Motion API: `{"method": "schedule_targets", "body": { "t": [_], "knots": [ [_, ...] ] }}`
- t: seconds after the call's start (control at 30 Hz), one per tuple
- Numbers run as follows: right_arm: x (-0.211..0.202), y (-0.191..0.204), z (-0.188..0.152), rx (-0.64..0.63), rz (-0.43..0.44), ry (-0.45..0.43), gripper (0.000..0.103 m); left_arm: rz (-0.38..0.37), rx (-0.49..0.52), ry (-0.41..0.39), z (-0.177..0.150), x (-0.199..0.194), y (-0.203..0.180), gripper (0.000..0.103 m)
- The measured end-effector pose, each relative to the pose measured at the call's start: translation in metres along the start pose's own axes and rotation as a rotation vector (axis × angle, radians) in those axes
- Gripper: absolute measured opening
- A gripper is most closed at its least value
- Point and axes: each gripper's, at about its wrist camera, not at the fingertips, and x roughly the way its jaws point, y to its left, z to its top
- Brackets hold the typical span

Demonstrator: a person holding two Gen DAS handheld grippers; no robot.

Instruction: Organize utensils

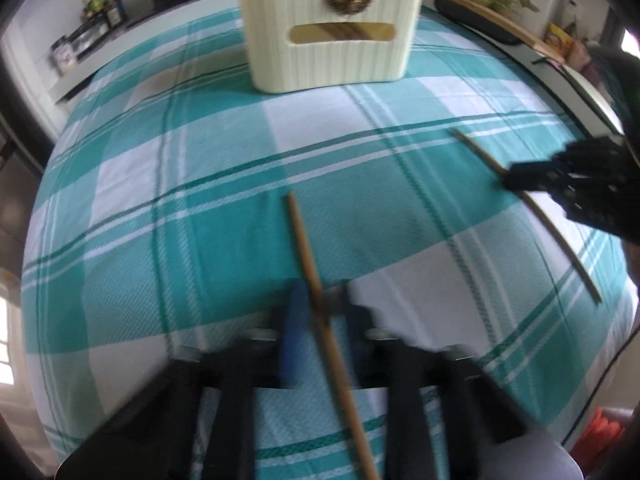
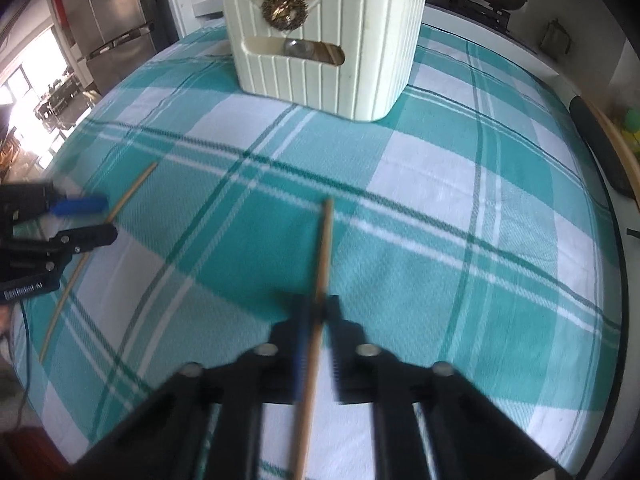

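Each tool clamps a chopstick — left tool (image 1: 316, 312) on one chopstick (image 1: 308, 248), right tool (image 2: 316, 312) on another (image 2: 325, 240).

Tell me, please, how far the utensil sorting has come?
Done: some wooden sticks already stand in the cream basket. In hand: the left gripper and the right gripper each have their jaws shut on a chopstick, the left chopstick and the right chopstick. Left: both must go into the basket.

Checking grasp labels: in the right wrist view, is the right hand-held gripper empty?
No: the right hand-held gripper is closed on a wooden chopstick that runs forward between its fingers above the checked tablecloth.
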Motion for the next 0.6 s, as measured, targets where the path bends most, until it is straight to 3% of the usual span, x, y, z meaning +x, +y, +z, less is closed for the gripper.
{"method": "schedule_targets", "body": {
  "t": [0.13,0.33,0.6],
  "knots": [
    [-0.010,-0.009,0.008,0.073,0.053,-0.072,0.006,-0.025,-0.026,-0.047,0.007,-0.007,0.003,0.004],
    [-0.090,-0.004,-0.004,0.081,0.108,-0.286,0.006,-0.099,-0.107,-0.261,0.003,-0.082,0.018,0.004],
    [-0.171,0.009,-0.028,0.061,0.124,-0.461,0.006,-0.192,-0.139,-0.502,-0.011,-0.169,0.022,0.004]
  ]
}}
